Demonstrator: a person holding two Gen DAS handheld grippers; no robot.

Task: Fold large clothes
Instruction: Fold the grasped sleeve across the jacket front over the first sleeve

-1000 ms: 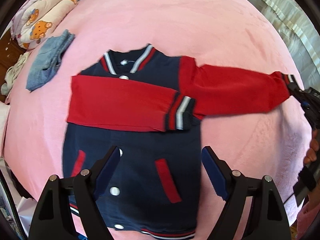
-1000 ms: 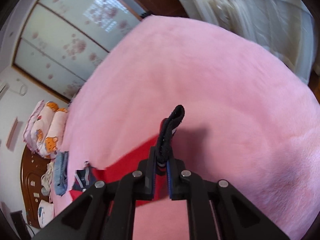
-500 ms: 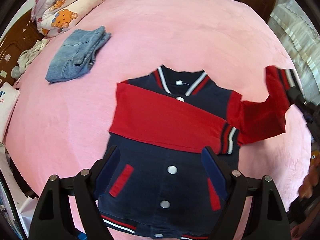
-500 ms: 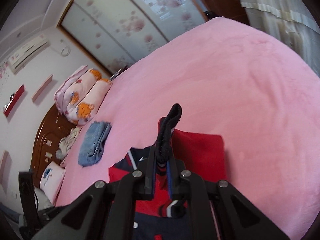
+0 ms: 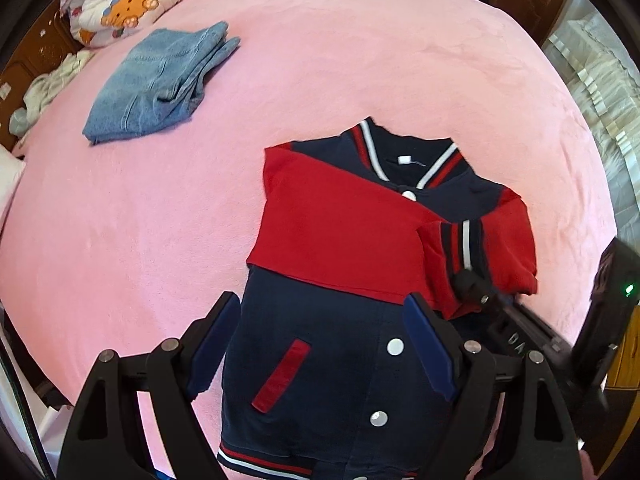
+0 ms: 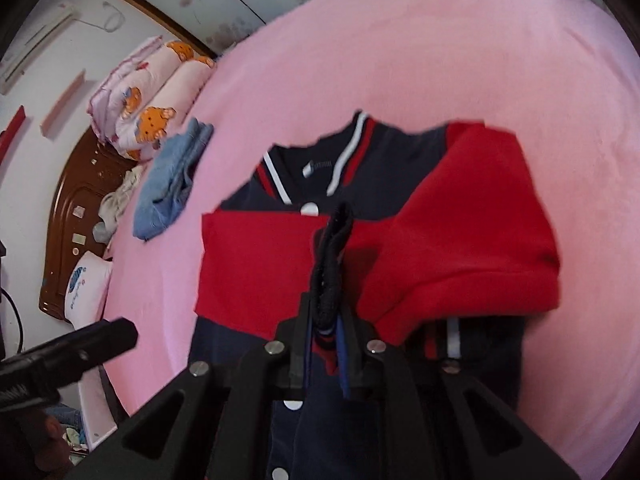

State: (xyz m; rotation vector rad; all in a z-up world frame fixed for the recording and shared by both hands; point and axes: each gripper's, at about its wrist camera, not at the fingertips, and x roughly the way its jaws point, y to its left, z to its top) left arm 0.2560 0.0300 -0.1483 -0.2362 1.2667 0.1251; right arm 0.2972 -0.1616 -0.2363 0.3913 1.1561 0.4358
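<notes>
the second red sleeve point(image 6: 476, 220) has been swung in across the varsity jacket point(image 5: 320, 360) lying on the pink bed point(image 5: 360, 60); right gripper point(image 6: 328, 320) jaws, just easing open, still pinch its cuff point(image 6: 330, 264). left gripper point(image 5: 320, 340) jaws are held apart, empty.

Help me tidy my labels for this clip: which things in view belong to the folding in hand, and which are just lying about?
Part of the job:
- jacket
- its second red sleeve, cuff between the right claw jaws, which are opening
- left claw, open above the jacket

Lying about:
- folded jeans
- bear-print quilt
- pale cloth by the headboard
- pink bedcover, only the work surface
</notes>
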